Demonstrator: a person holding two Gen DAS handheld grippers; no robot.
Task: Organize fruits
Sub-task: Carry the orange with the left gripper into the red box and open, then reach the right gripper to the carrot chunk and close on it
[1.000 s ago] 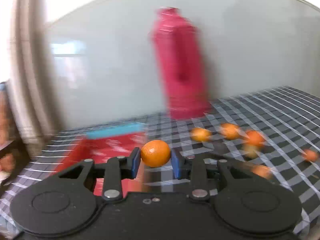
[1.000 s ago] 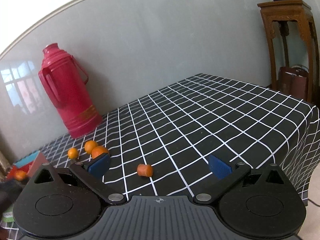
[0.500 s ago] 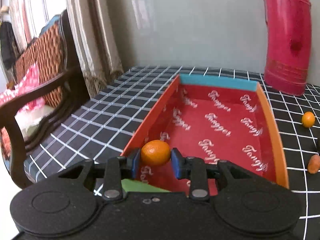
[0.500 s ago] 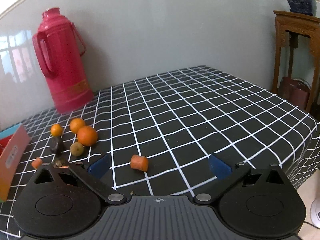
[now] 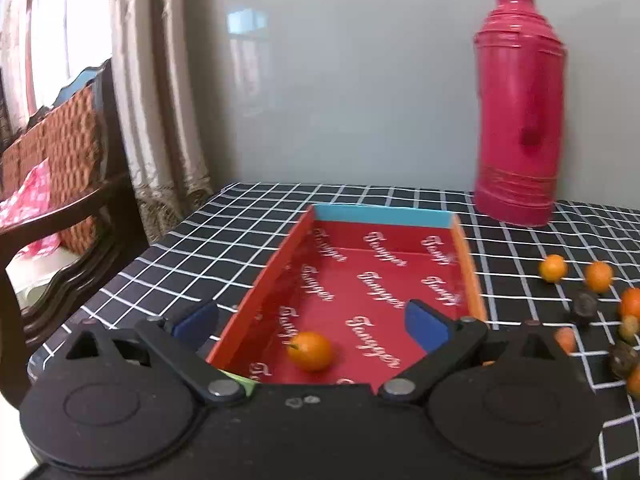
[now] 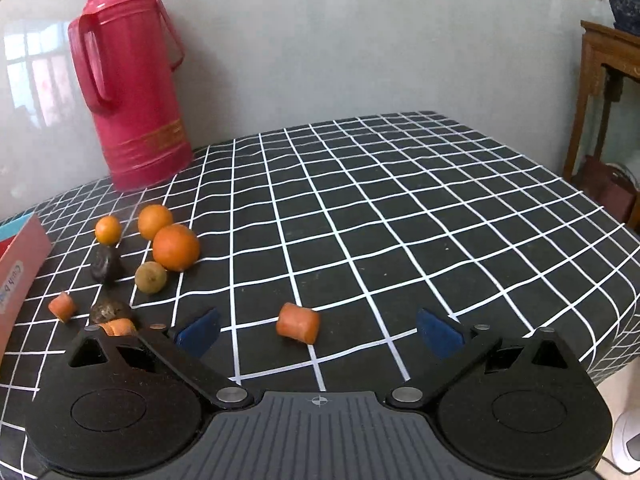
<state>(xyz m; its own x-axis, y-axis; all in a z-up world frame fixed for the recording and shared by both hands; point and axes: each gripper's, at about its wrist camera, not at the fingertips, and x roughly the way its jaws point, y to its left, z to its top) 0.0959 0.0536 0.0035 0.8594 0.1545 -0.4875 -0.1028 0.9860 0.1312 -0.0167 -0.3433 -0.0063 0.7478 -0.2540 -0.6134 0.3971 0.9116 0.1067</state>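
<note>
My left gripper (image 5: pixel 310 322) is gaping empty over the orange (image 5: pixel 310 351) in the tray (image 5: pixel 466 256); right gripper (image 6: pixel 316 332), wide, is lining up the carrot piece (image 6: pixel 298 322) next.

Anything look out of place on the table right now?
Mostly loose produce. One orange lies in the red box; other oranges, dark fruits and carrot chunks are scattered on the checked tablecloth. Nothing looks spilled or damaged.

Black white-checked tablecloth (image 6: pixel 400 216) under a red tray (image 5: pixel 276 280), pink thermos (image 6: pixel 132 80), scattered fruits (image 6: pixel 176 247), carrot piece (image 6: pixel 298 323).
</note>
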